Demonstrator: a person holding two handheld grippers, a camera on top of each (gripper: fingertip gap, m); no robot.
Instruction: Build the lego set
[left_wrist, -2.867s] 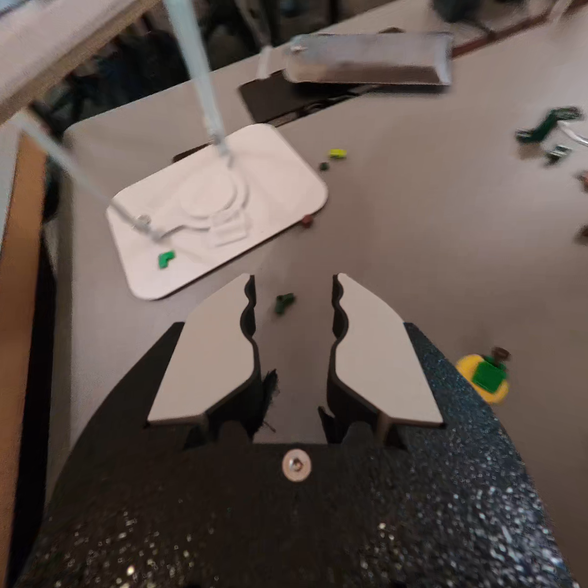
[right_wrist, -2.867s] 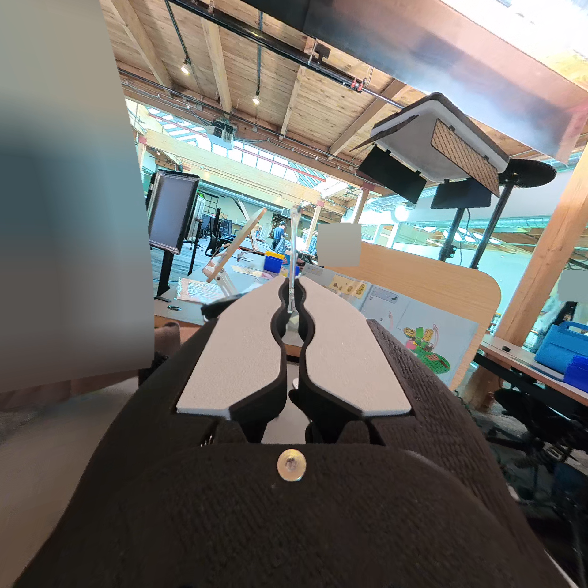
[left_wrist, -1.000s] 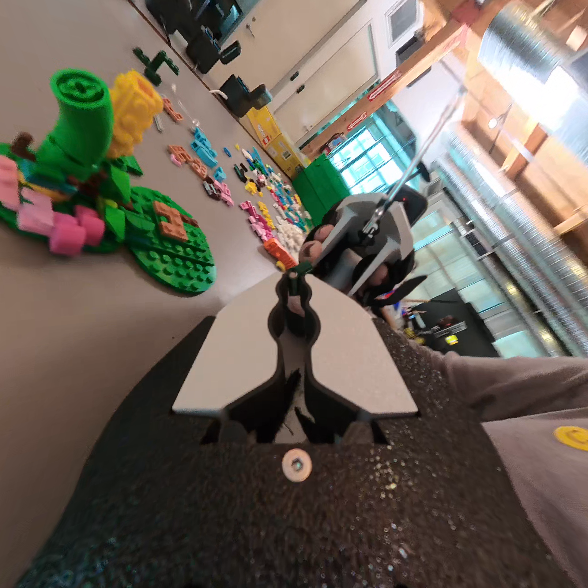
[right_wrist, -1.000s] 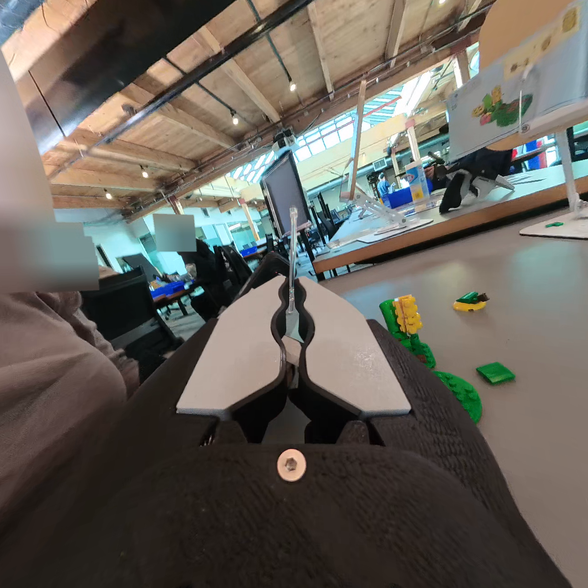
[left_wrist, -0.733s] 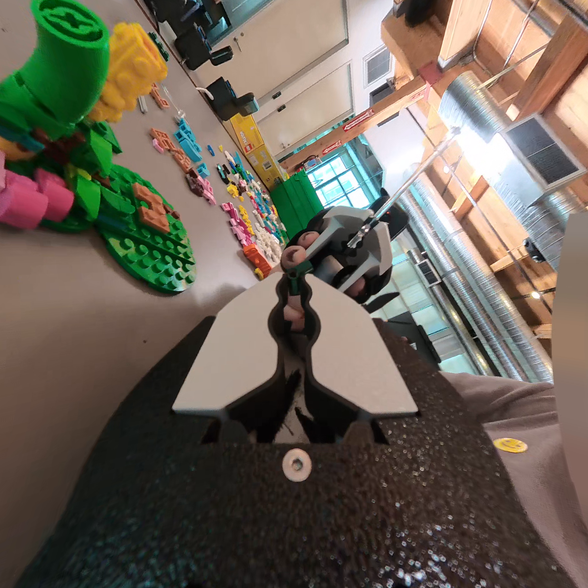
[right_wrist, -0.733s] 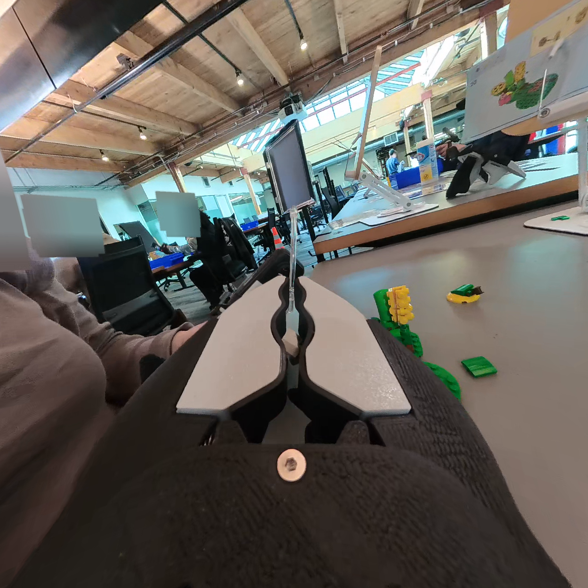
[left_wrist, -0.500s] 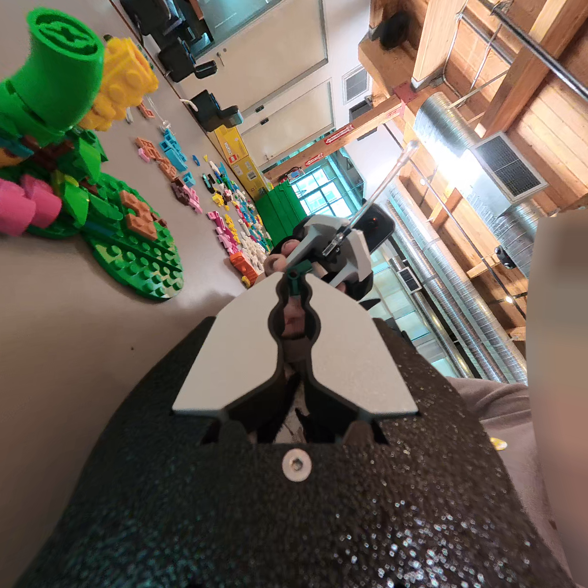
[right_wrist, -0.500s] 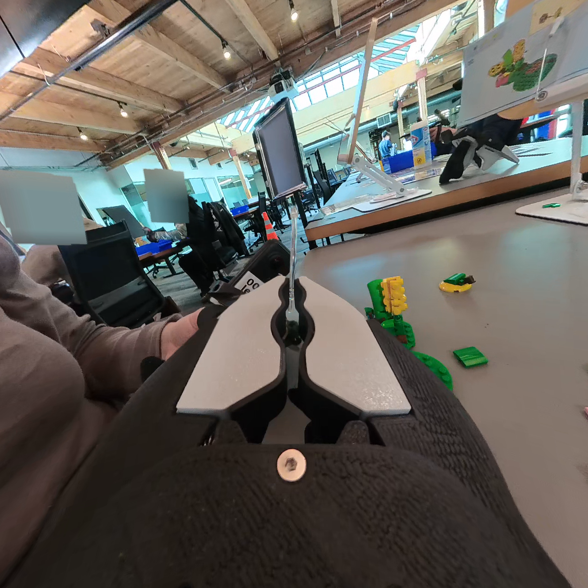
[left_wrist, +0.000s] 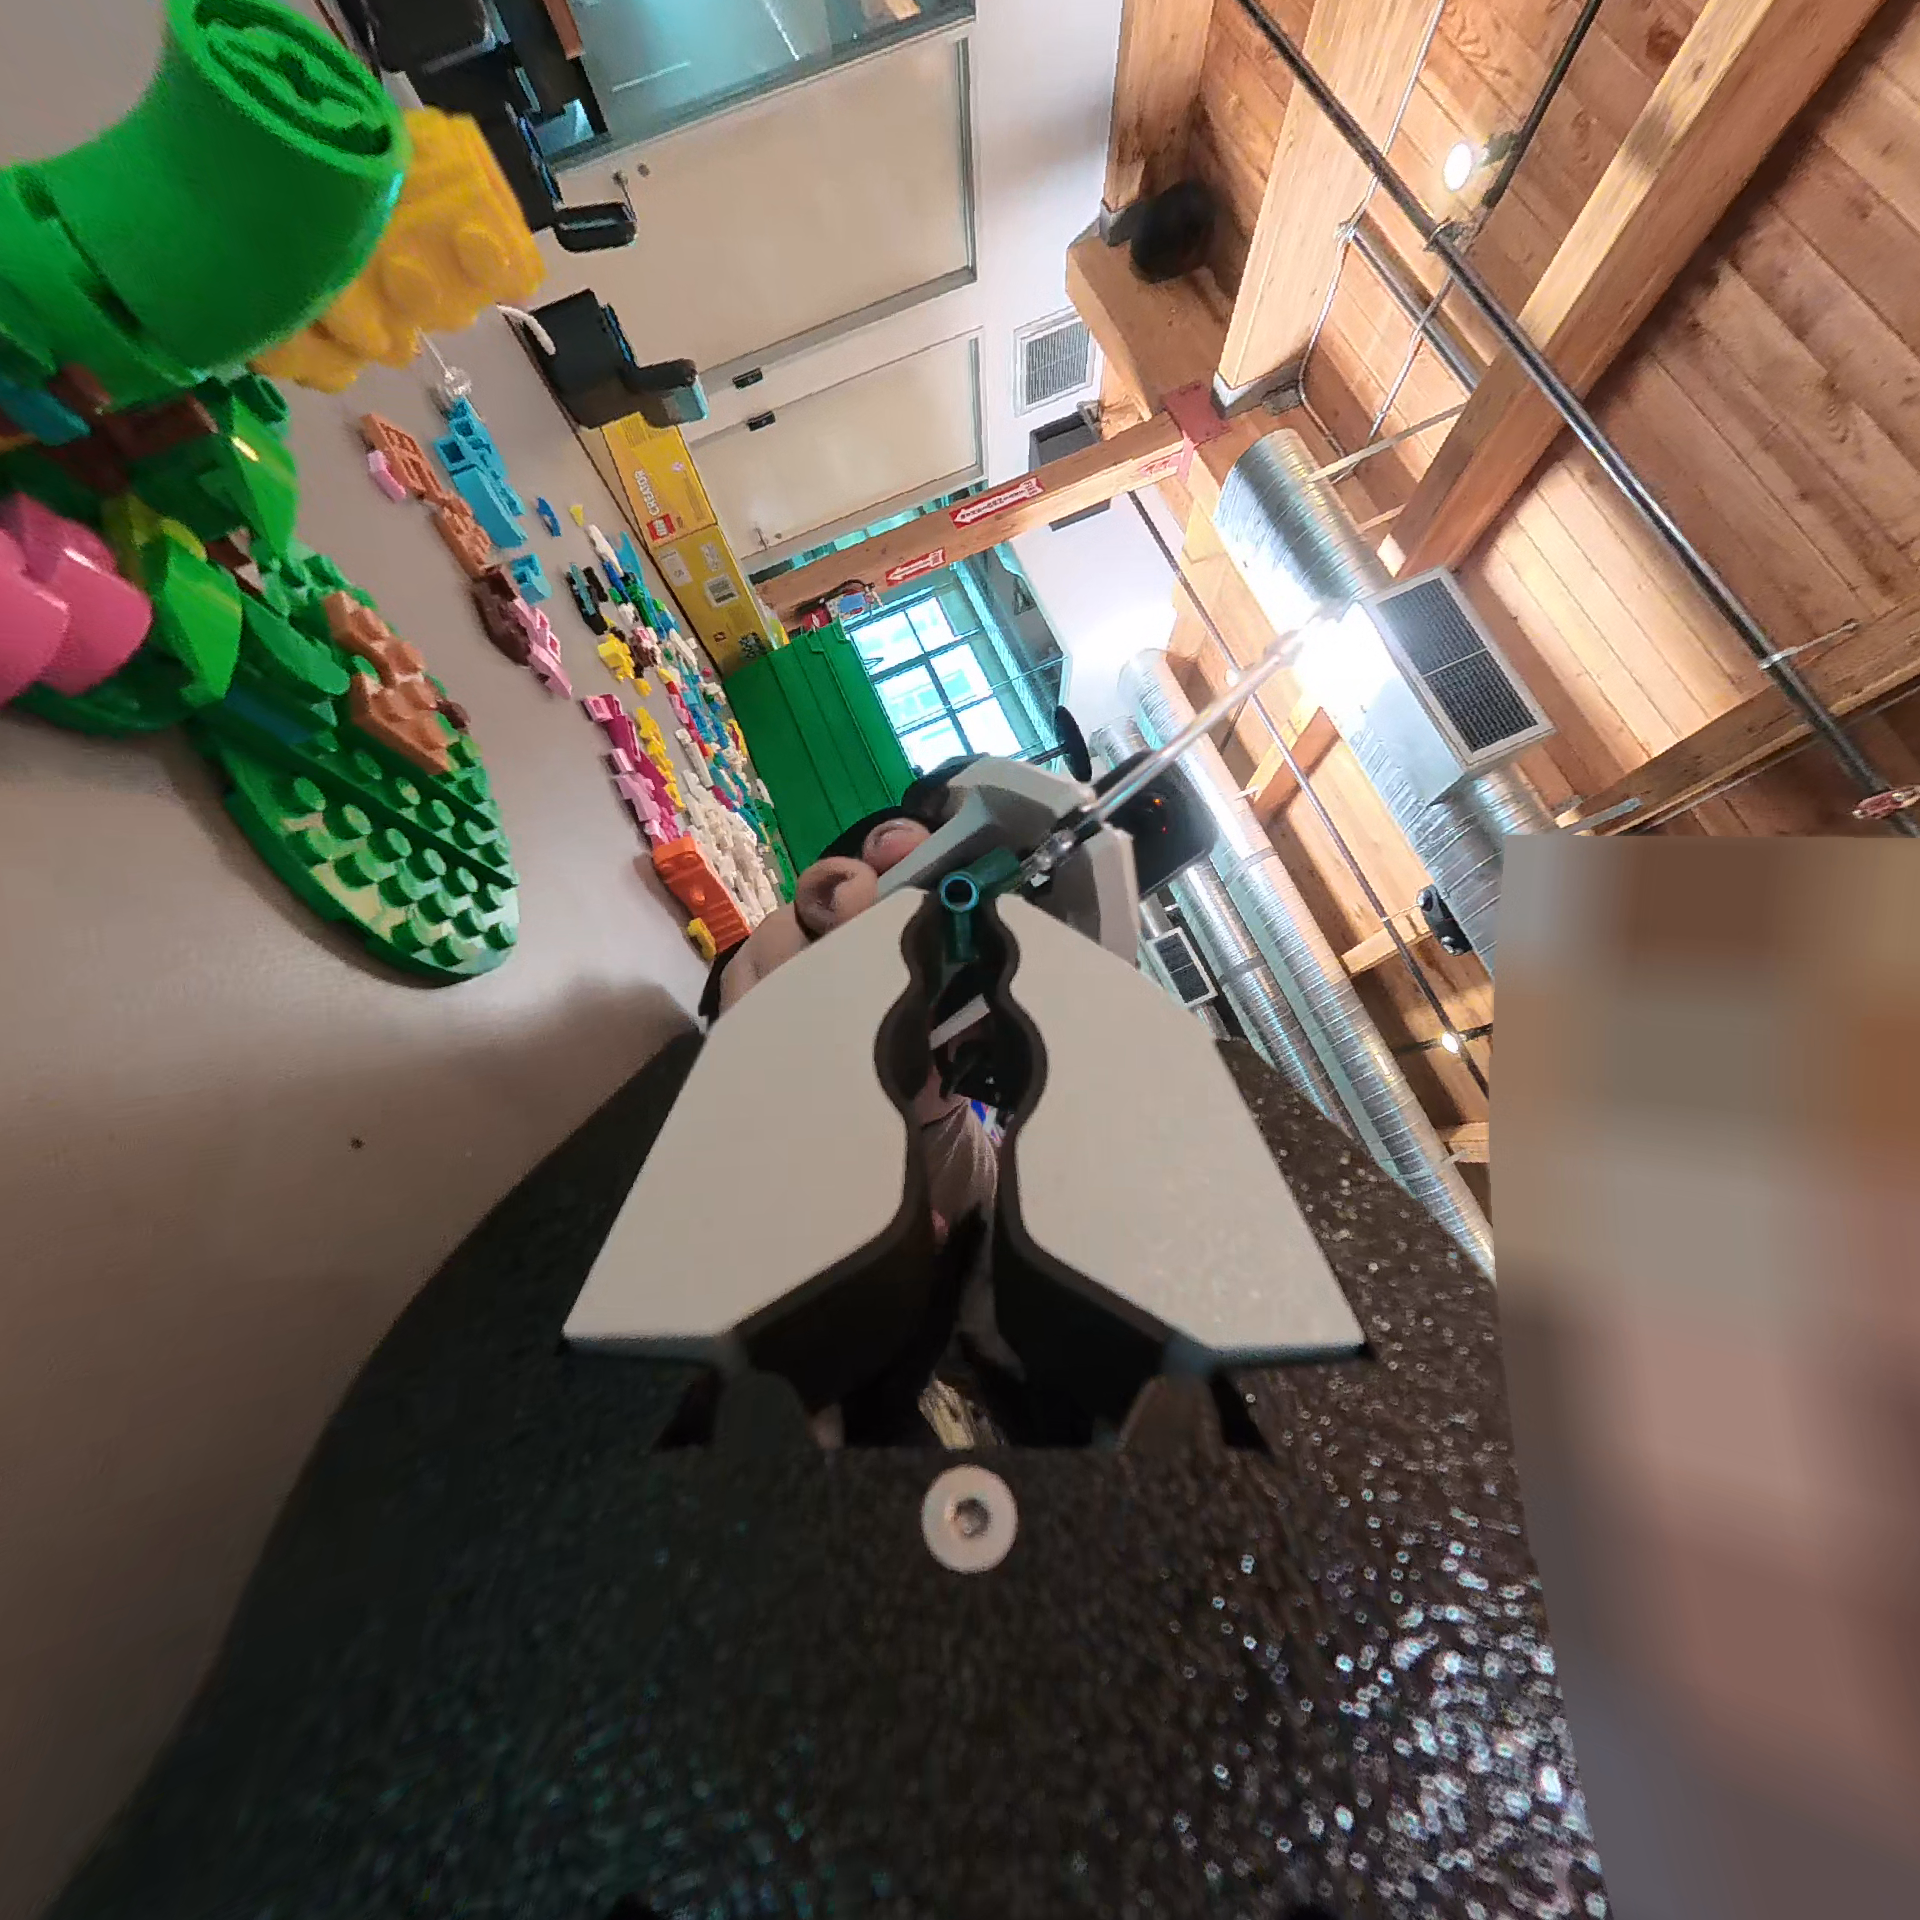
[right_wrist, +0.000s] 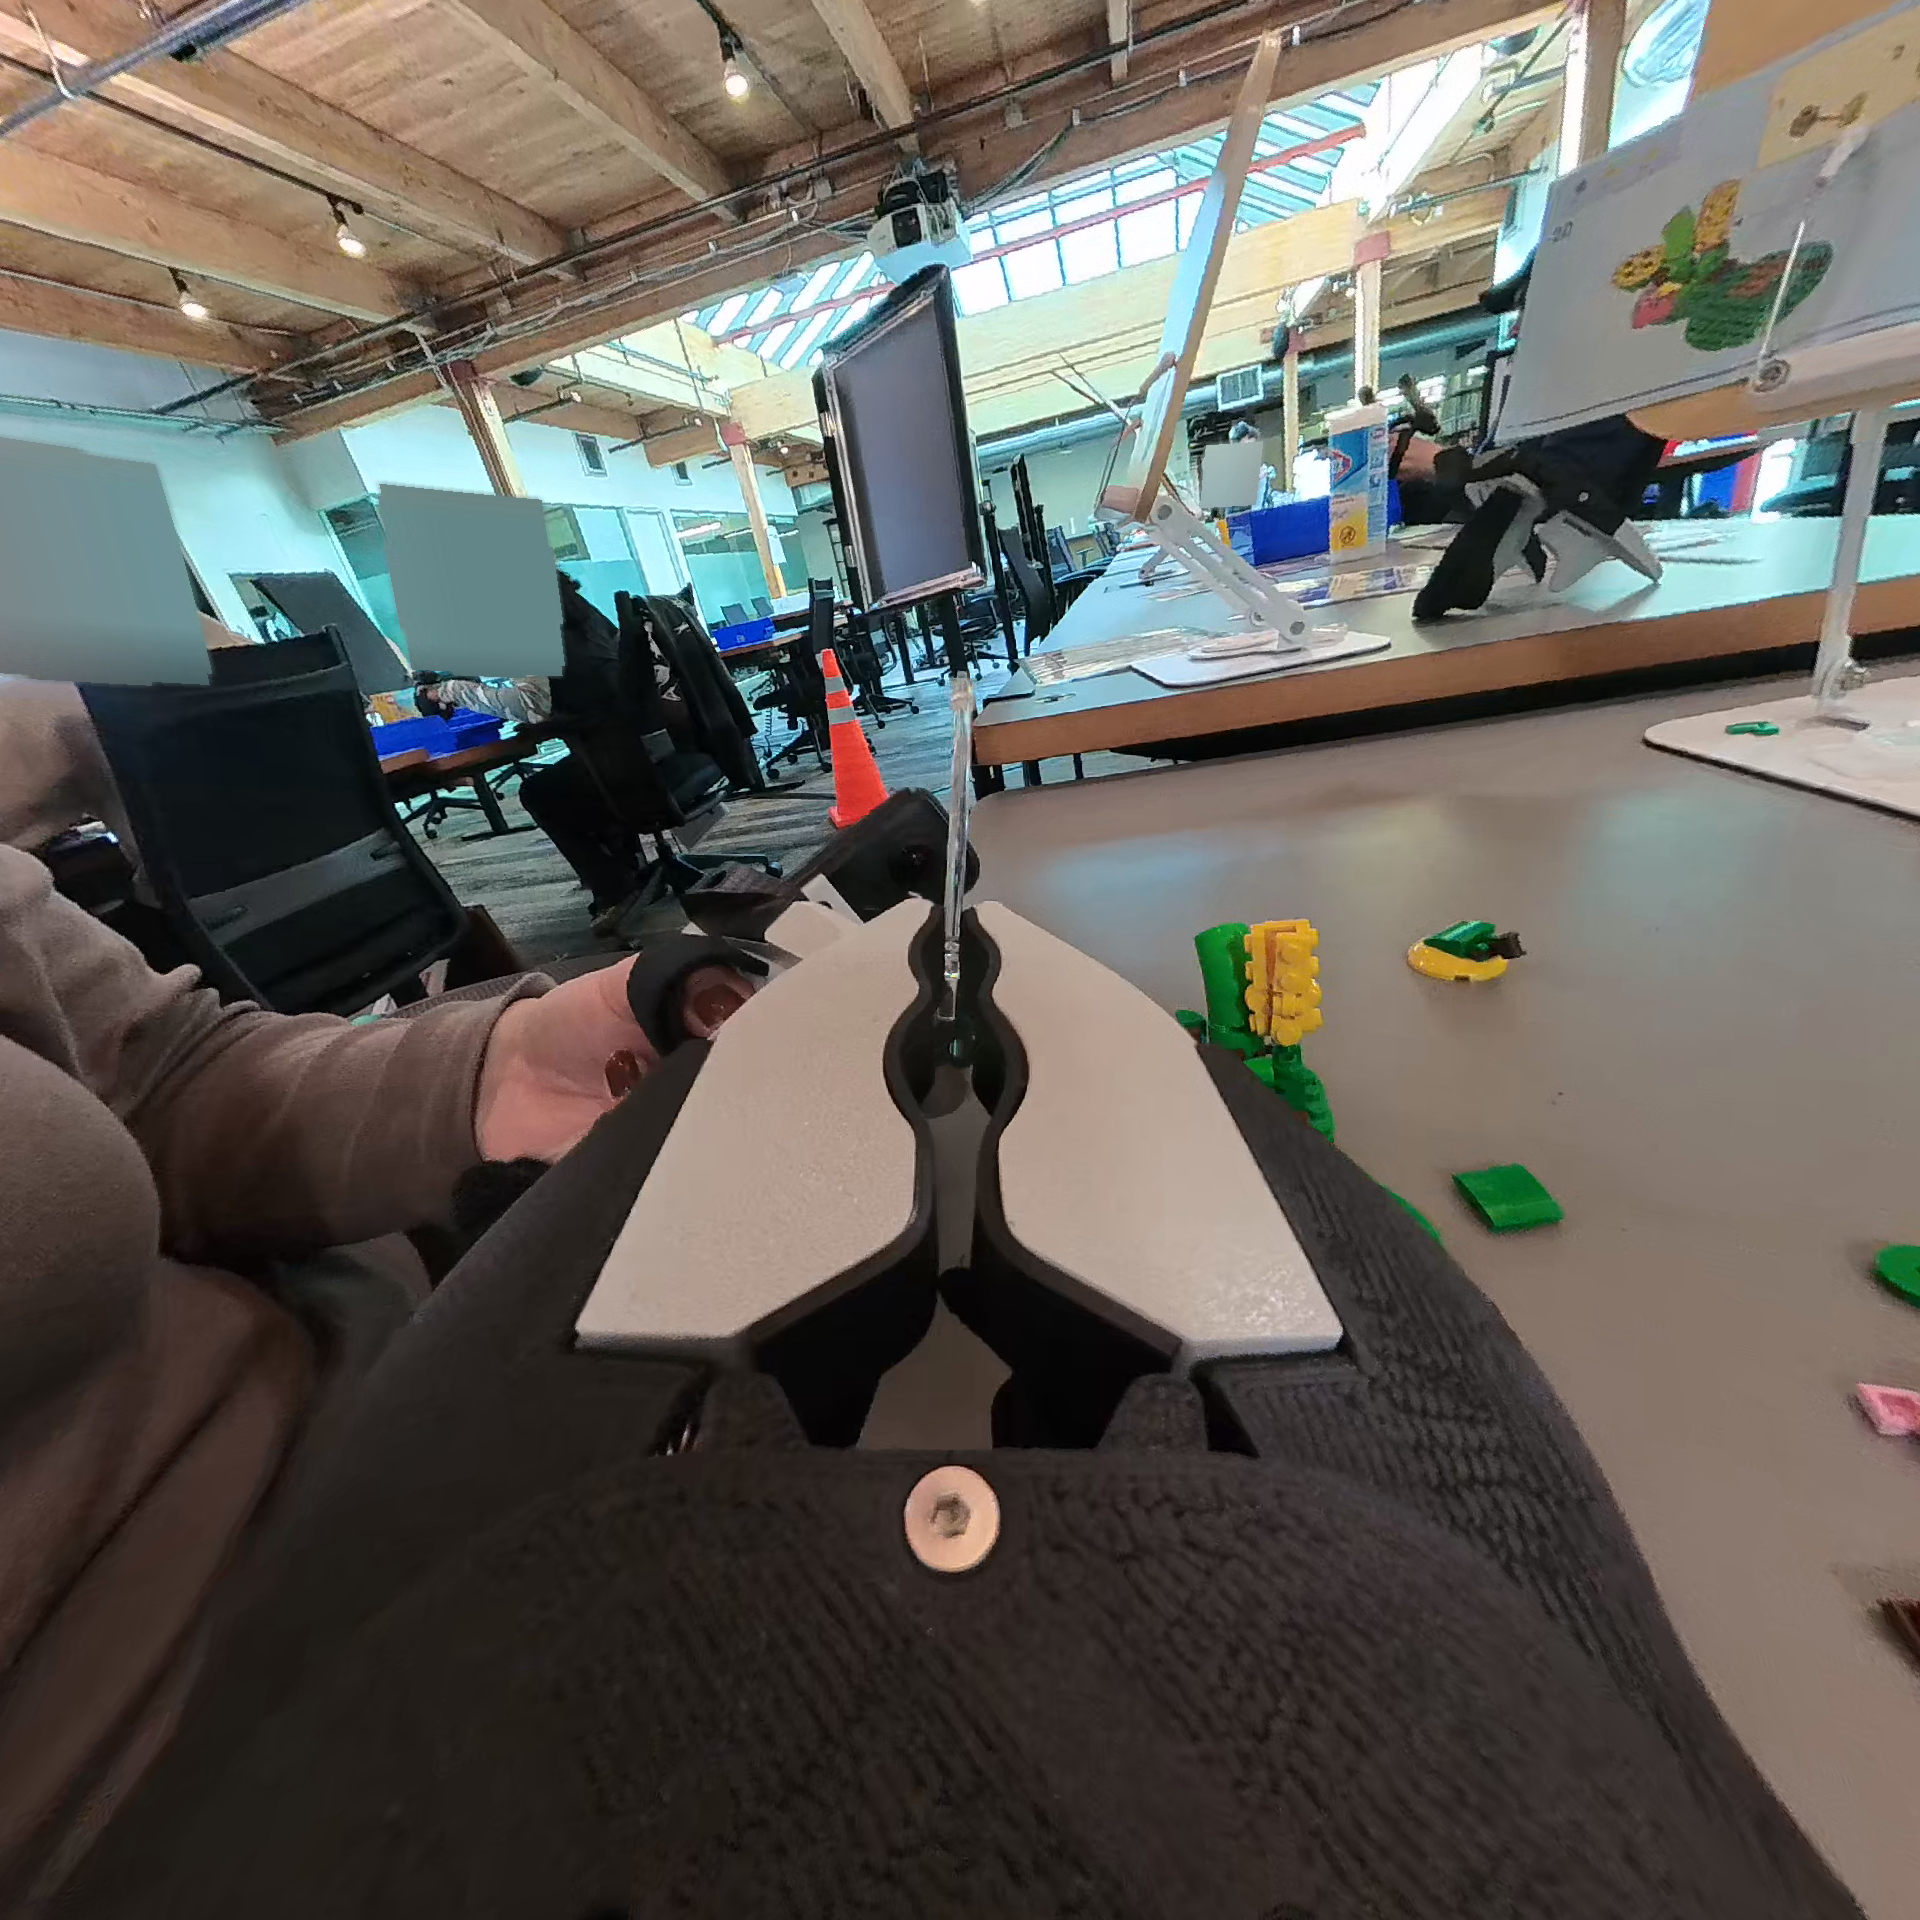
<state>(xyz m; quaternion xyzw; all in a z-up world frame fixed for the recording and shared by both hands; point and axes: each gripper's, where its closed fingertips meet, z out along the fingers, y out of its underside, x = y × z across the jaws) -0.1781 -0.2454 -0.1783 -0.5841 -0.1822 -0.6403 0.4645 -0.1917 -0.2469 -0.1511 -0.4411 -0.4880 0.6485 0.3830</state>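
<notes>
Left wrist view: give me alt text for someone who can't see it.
The left gripper is shut on a small dark green connector piece, meeting the clear rod held by the right gripper just beyond. To the left on the grey table sit the green lego build and rows of loose bricks.

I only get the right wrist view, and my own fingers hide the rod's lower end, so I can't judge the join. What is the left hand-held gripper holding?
Observer: The left hand-held gripper is shut on a small dark teal connector piece, whose ringed end pokes out past the fingertips.
Operator: Does my rod reach it?
Observer: The clear rod slants down from the upper right and its tip meets the piece's side. I cannot tell whether it is seated.
Operator: Where are the spare parts?
Observer: The loose bricks lie in sorted rows on the table, beyond the round green plate.
</notes>
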